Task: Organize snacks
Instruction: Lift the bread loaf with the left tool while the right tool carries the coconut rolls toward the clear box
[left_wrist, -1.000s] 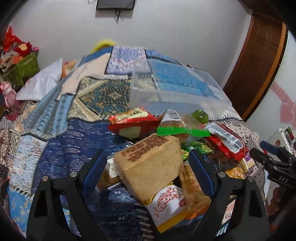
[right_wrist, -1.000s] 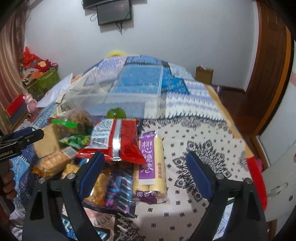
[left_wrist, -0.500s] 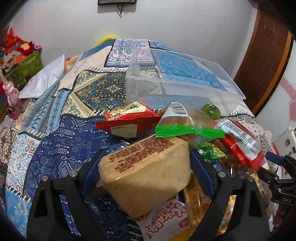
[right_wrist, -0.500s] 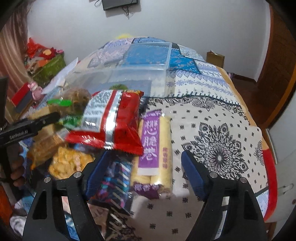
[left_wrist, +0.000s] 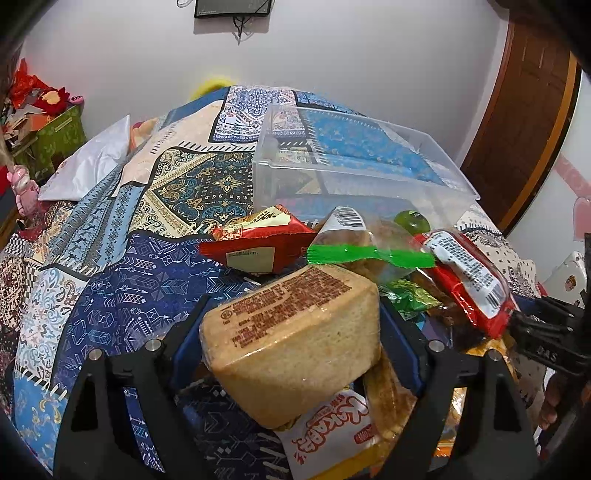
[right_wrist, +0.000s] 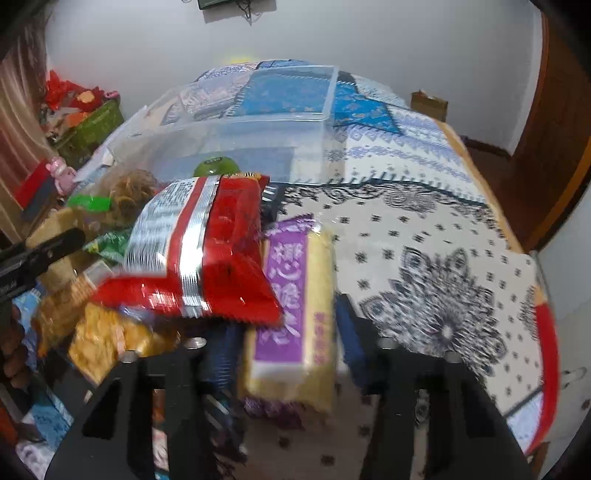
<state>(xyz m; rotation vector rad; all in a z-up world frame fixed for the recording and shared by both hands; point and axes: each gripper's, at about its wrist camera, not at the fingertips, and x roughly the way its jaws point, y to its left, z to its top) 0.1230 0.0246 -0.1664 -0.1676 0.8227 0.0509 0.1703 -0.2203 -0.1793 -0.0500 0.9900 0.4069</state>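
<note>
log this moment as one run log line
left gripper: shut on tan wrapped cake block | right gripper: closing around purple-labelled yellow roll pack | clear plastic bin: unfilled

My left claw (left_wrist: 291, 332) points forward and slightly down, its blue-padded fingers (left_wrist: 188, 332) pressed against both sides of the wrapped cake block (left_wrist: 291, 339) and carrying it. My right claw (right_wrist: 284, 343) also points forward, its fingers (right_wrist: 347, 339) close on either side of the purple-labelled pack (right_wrist: 291, 306); blur keeps me from telling whether the pads truly press it. From the left wrist view my right claw shows at the far right edge, with my fingers around its handle.
</note>
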